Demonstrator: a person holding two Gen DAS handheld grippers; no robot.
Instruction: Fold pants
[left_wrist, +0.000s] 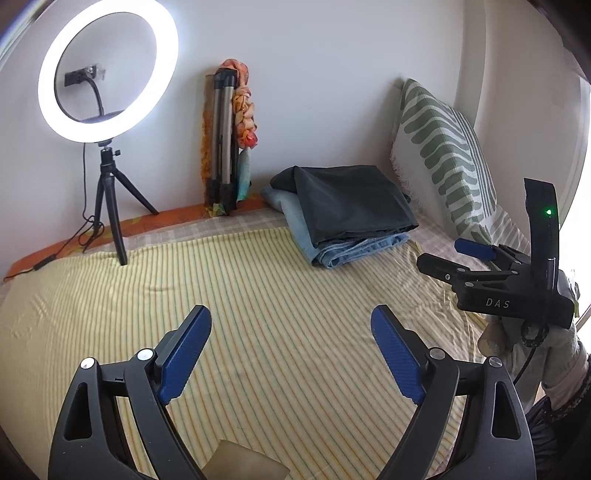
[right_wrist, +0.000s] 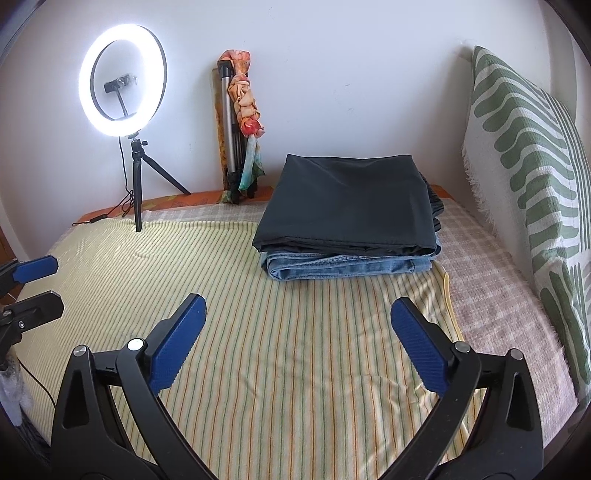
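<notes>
Folded dark grey pants (right_wrist: 347, 206) stacked on folded blue jeans (right_wrist: 351, 264) at bed's far edge, left gripper (left_wrist: 291, 347) and right gripper (right_wrist: 299, 339) fingers wide, empty over striped yellow blanket (right_wrist: 277, 369), likely done

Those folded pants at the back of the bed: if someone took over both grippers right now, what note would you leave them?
Left gripper: open, empty, over the yellow striped cloth.
Right gripper: open, empty, over the same cloth.
Pants: dark pair lies folded on top of folded blue jeans, stacked at the cloth's far edge near the green-patterned pillow.
Done: both visible pairs look folded and stacked.
Left: no unfolded pants in view; check outside the frames for more.
</notes>
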